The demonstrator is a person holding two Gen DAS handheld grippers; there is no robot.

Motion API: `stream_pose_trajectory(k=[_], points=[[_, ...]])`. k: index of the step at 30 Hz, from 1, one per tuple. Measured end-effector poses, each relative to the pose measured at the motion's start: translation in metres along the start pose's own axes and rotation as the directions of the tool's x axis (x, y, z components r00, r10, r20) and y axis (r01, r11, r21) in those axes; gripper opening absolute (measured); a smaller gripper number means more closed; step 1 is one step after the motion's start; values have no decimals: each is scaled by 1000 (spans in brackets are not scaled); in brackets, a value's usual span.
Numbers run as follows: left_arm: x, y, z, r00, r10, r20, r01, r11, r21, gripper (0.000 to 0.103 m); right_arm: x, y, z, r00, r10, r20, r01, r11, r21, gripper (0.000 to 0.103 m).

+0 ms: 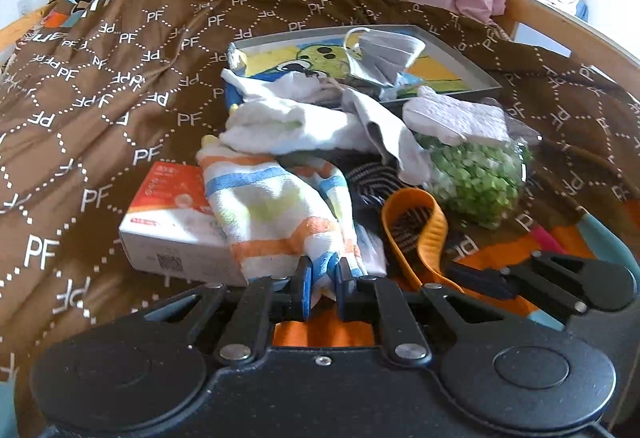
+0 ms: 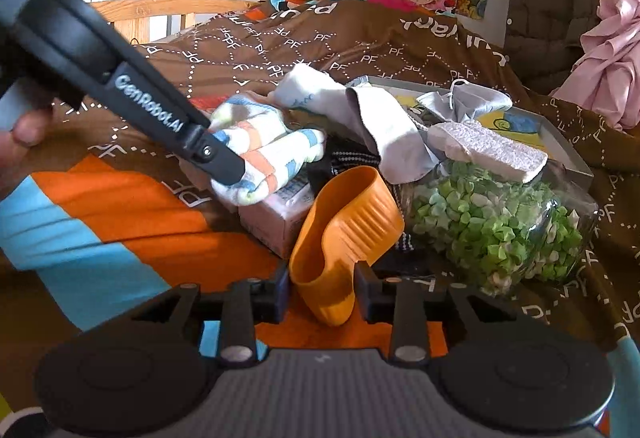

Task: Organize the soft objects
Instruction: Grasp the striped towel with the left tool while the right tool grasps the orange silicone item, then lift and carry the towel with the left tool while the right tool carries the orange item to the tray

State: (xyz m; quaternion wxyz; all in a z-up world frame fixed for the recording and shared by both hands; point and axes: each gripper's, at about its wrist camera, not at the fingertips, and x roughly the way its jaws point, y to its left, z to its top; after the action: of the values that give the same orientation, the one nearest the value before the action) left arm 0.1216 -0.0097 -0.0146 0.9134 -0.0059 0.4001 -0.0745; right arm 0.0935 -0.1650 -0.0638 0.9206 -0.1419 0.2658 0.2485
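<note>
Striped sock (image 1: 276, 214) pinched by left hand-held gripper (image 1: 322, 280); right hand-held gripper (image 2: 322, 288) spread around orange holder (image 2: 344, 234); pile crowds both.

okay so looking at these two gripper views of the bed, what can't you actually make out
- Dark striped cloth, left view: mostly buried under the socks.
- Box, right view: print too blurred to read; striped sock covers its top.
- Tray, both views: picture inside partly hidden by the mask.
- Orange holder, right view: whether the right gripper touches it.

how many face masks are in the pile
1 that shows: a grey pleated face mask lying on the grey tray behind the socks. More could be hidden under the pile.
</note>
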Motion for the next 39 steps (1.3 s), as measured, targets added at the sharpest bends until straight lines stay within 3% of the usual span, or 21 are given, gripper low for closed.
stream_pose_trajectory(k=[4,9,17,24,33,39], points=[[-6,-3,-5,1000,-13,3,13,1000,-6,11,-1,1,-1,1000,-6,4,7,1000,-9,25],[-17,-13,-14,1000,24,-1,-24,999,22,11,-5,2,-1,1000,-20,3,20,1000,-16,16],[-51,-25,-35,998,51,37,-54,995,89,9,-33,23,-2,995,-66,81,78,985,-155,13],[-76,-26,-50,987,137,84,-150,972,179,10,-54,44,-2,985,-84,148,120,960,-253,13],[-100,-33,-63,950,198,242,-250,946,208,9,-64,50,-2,970,-101,220,164,942,-292,13],[-111,-59,-78,900,201,387,-342,876,340,9,-76,51,4,951,-112,288,202,930,-307,13]])
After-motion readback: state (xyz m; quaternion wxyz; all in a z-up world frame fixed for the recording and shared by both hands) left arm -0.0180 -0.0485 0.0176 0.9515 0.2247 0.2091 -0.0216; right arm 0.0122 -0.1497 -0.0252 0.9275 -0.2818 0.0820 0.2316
